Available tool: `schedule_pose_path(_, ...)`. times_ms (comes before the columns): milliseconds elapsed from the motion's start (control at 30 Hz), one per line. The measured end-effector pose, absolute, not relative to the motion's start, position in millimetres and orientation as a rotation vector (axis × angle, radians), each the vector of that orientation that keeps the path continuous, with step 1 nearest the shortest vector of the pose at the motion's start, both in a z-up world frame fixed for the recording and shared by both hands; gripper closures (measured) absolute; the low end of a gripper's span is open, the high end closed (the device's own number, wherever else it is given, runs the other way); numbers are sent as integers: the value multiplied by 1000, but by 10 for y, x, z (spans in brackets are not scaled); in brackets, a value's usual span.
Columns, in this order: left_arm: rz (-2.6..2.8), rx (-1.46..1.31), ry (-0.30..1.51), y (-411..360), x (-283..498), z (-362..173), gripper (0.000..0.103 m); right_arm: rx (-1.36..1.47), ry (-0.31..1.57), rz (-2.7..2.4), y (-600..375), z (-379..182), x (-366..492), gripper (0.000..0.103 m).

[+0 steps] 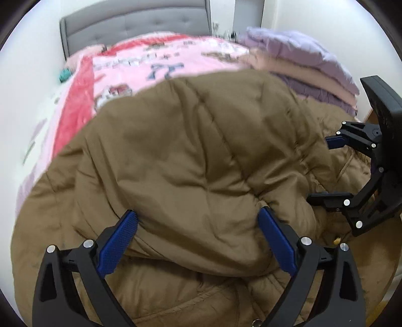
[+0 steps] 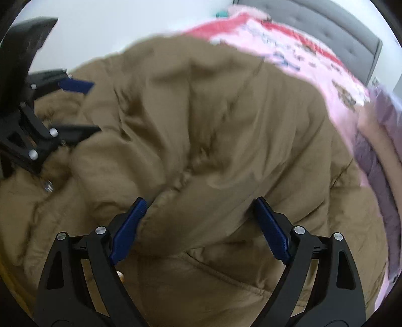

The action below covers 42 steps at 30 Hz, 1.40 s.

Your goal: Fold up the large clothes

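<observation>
Both tools, left tool (image 1: 198, 226) and right tool (image 2: 198, 216), sit spread wide, straddling puffy folds of the brown coat (image 1: 188, 151) filling mid-frame on the bed (image 1: 140, 63).

Plain olive-brown quilted coat (image 1: 191, 156) between both black tongs' blue pads (image 1: 118, 244). Beyond it, a pink blanket (image 1: 140, 68) with red border and cartoon prints, a lilac quilt (image 1: 296, 47), a grey tufted headboard (image 1: 135, 22).

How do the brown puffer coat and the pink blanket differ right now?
The brown puffer coat is plain, quilted and bunched into thick folds; the pink blanket is printed with red patches and cartoon figures and lies flat. The coat sits on top, nearest both grippers; the blanket lies underneath, reaching toward the grey headboard. Both lie on the bed.
</observation>
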State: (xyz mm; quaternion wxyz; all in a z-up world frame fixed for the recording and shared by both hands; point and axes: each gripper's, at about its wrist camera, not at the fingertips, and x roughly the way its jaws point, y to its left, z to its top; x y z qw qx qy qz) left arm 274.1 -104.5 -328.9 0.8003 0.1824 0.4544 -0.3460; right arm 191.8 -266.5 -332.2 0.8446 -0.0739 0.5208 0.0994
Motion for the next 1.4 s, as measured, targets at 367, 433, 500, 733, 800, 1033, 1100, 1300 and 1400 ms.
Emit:
schedule_pose_path(367, -750, 509, 1066, -1140, 2723, -3632, 7, -152, 1183, 207, -2693, -3575, 2032, 16)
schedule_pose_path(433, -750, 506, 1070, -1139, 2720, -3621, 7, -151, 1183, 209, -2697, -3563, 2054, 16)
schedule_pose_path(500, -747, 507, 1073, -1156, 2744, -3592, 7, -142, 1179, 209, -2711, -3532, 2061, 16)
schedule_pose_path(733, -723, 450, 1067, -1107, 2788, -3342, 7, -59, 1098, 210, -2822, -3233, 1975, 16)
schedule_pose_path(800, -723, 442, 1054, -1075, 2760, -3330, 7, -43, 1075, 207, -2837, -3182, 1936, 16)
schedule_pose_path(1033, -715, 475, 1037, -1048, 2730, -3450, 6, -123, 1112, 167, -2787, -3444, 2004, 16)
schedule_pose_path(1100, -709, 458, 1030, -1024, 2722, -3408, 6, -121, 1094, 158, -2782, -3401, 1987, 17)
schedule_pose_path(1300, -557, 320, 830, -517, 2497, -2977, 6, -89, 982, 121, -2699, -2892, 1752, 17)
schedule_pose_path(1400, -355, 217, 802, 2, 2381, -2780, 6, -66, 924, 124, -2559, -2574, 1689, 12)
